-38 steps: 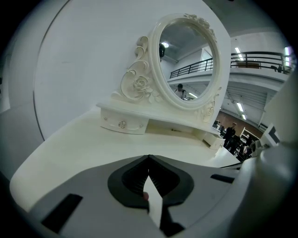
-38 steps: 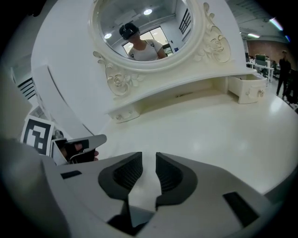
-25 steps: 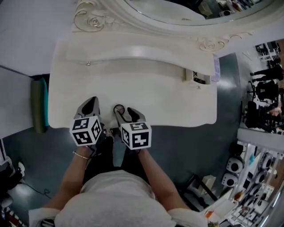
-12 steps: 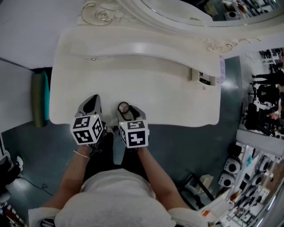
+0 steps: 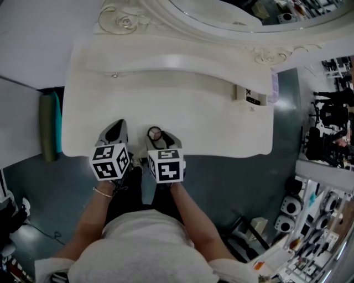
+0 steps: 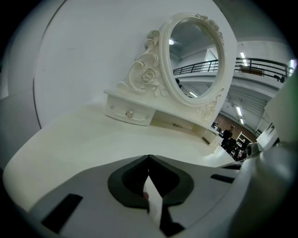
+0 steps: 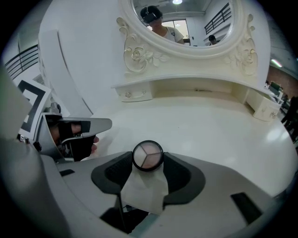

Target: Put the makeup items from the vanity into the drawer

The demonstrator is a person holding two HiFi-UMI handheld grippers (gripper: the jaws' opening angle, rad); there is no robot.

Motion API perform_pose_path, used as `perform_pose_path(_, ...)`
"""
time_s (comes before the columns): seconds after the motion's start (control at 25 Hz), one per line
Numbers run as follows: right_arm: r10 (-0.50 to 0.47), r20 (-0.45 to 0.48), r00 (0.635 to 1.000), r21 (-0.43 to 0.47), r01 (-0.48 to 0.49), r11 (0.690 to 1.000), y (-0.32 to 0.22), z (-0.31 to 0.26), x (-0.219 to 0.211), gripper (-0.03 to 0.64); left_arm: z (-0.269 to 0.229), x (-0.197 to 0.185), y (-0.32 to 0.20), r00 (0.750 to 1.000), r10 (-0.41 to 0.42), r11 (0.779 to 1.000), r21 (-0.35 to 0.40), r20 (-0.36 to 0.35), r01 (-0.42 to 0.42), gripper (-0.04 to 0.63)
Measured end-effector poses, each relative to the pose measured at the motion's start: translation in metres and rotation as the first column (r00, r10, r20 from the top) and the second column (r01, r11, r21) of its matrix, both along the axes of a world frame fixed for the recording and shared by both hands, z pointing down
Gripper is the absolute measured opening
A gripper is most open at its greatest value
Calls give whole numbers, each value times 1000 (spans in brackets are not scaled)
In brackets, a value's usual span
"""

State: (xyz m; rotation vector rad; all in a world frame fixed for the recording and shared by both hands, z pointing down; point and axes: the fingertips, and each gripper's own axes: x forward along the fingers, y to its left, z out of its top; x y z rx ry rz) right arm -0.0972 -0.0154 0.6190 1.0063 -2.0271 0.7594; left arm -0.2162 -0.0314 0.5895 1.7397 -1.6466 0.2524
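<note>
Right gripper (image 5: 161, 139), jaws just opened to their widest, frames a round compact (image 7: 147, 155) between its tips at the near edge of the vanity (image 5: 193, 121). The compact lies flat on the white top with its three pale shades facing up. It nearly fills the gap, though the pads do not appear to be pressing on it. It sits dead ahead of this gripper, and being round it offers no long axis to line up with, so a plain squeeze from either side should serve. Just beside it, on the person's left, the left gripper (image 5: 115, 126) hovers over the same edge. Its jaws are drawn together to a point and hold nothing from the vanity. The right hand is plainly the nearer one. The drawer (image 6: 129, 114) is set under the back shelf at the far left, below the carved mirror (image 5: 232, 16), well apart from the compact and diagonally back to the left of it. It looks shut, its small knob (image 5: 114, 74) facing the person, and that side belongs more to the left gripper. The likely next step is to grip the compact while the drawer is opened.
</note>
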Motion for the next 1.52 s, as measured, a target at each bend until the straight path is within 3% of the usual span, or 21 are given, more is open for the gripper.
perform_pose_path(0.44, 140, 61, 988, 36, -142, 989, -33, -31, 51, 215, -24, 47, -34, 995, 100, 994, 37, 10, -100, 3)
perform_pose_path(1.0, 291, 137, 947, 88, -305, 948, -91, -79, 150, 215, -70, 157, -88, 958, 279, 955, 88, 63, -284, 3)
perform_pose_path(1.52, 386, 168, 907, 108, -406, 907, -148, -95, 250, 215, -89, 249, -149, 939, 334, 932, 122, 85, -342, 3)
